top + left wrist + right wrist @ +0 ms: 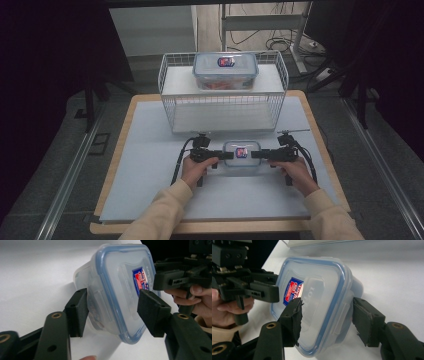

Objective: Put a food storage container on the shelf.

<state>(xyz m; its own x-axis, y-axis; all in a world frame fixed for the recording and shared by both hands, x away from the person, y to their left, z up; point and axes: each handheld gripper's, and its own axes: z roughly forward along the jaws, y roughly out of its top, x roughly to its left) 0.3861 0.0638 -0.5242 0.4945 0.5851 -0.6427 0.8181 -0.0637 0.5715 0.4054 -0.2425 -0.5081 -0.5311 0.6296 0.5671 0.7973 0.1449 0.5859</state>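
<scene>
Hands meet at a small clear container (241, 157) with a blue-rimmed lid and a red-and-blue label, which sits near the front middle of the white counter (150, 150). We hold the left gripper (224, 155) at its left end and the right gripper (256, 154) at its right end, the two pointing at each other across it.

In the left gripper view (112, 312) we have the jaws about half open with the container (120, 297) between them: one pad lies against the underside, the other on the lid near the label. In the right gripper view (325, 322) it is much the same, with one pad on the lid beside the label and the other at the base of the container (317, 305). Both pairs appear to press on it.

Behind it, at the far side of the counter, stands a white wire basket (172, 102), and a larger container (225, 70) of the same kind rests on its top shelf.
</scene>
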